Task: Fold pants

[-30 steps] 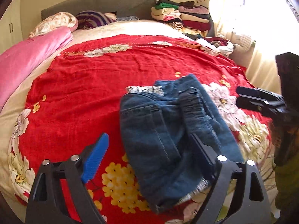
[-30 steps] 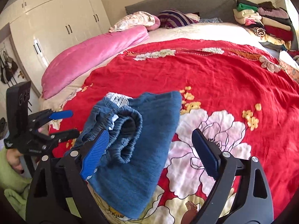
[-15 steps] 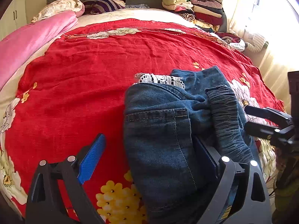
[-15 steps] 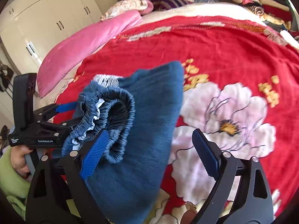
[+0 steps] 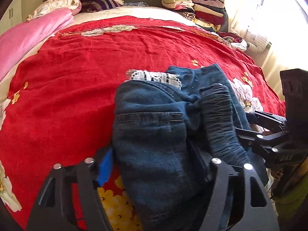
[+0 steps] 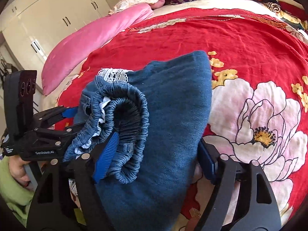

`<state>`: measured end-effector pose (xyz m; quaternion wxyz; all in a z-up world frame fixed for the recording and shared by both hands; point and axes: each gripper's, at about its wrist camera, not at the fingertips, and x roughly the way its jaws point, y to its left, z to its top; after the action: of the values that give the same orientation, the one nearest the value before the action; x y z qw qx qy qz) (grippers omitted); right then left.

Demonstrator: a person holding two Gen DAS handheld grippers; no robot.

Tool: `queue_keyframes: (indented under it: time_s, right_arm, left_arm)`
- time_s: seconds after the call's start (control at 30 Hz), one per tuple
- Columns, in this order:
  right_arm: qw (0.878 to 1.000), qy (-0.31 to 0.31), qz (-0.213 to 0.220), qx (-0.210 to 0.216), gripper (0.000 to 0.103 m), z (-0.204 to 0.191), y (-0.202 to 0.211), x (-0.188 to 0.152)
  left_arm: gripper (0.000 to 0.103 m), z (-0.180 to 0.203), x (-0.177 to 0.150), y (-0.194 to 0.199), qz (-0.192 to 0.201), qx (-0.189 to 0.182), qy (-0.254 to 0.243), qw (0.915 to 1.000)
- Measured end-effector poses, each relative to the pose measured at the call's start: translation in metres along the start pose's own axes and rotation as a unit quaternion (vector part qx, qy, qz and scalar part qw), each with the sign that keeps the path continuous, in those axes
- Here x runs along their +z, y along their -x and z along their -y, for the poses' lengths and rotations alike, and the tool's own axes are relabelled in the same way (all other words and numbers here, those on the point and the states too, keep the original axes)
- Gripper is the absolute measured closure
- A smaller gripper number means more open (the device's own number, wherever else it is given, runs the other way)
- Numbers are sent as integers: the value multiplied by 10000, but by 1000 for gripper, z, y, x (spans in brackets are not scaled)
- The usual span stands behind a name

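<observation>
A: Both grippers are being closed around the folded pants (image 5: 154, 134). The left gripper (image 5: 154, 165) is seen in its own view with the denim bundle filling the space between its blue pad (image 5: 105, 166) and the dark pad at 3 o'clock.

B: Is the right gripper (image 6: 154, 154) also being closed?

A: Yes. One second ago its jaws were standing wide beside the bundle; now the gathered waistband (image 6: 123, 127) and the smooth denim panel are being squeezed between its pads. The left jaws were also wide then, and they are now being narrowed onto the cloth.

B: Where are the pants being kept?

A: On the red floral bedspread (image 5: 77, 77), toward its near edge, at about 6 o'clock from the bed's middle. A white lace hem (image 5: 154, 76) is showing at 12 o'clock of the bundle.

B: What is meant by this change for the task?

A: The folding is probably almost finished, and the bundle is likely being gripped from two sides for lifting or moving, perhaps toward the stacked clothes (image 5: 194, 7) at 1 o'clock. The loose waistband is being judged as the risk: it could be pulled out of the fold.
</observation>
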<state>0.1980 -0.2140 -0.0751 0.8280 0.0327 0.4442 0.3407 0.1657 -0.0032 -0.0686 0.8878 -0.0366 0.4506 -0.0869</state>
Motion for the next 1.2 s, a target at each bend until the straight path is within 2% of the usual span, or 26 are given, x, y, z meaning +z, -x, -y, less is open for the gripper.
queue_keyframes:
  time_s: [0.07,0.17,0.2,0.27,0.33,0.5,0.73,1.0,1.2]
  right_arm:
    - [10000,34,10,45,43,-1,2,-1]
    - [9998,129,14,125,60,-7,2,-1]
    - [9997,159,24,206,74,-9,2,-2]
    - [9991,352,104,200,81,-18,5,-2]
    - [9983,533,222,127,86,-27,11,0]
    - [9939,939,576,64,87,-51,32,17]
    - [9897,1135,867,-91,87,-52,42,46]
    - [9895,988,1049,-146,87,-37,36,73]
    - [9909,863,1018,-161,87,-27,24,84]
  left_arm:
    - [46,2,-1,0,1,-38,-7,10000]
    - [56,4,-1,1,0,-78,-31,10000]
    - [58,6,-1,2,10,-72,-74,9999]
    - [68,10,0,6,72,-49,-123,9999]
    - [73,14,3,13,141,-49,-185,9997]
    - [75,22,16,29,337,-126,-186,9992]
    - [75,21,46,36,532,-80,-188,9984]
    - [75,24,80,31,652,68,-339,9973]
    - [75,23,92,19,619,103,-342,9974]
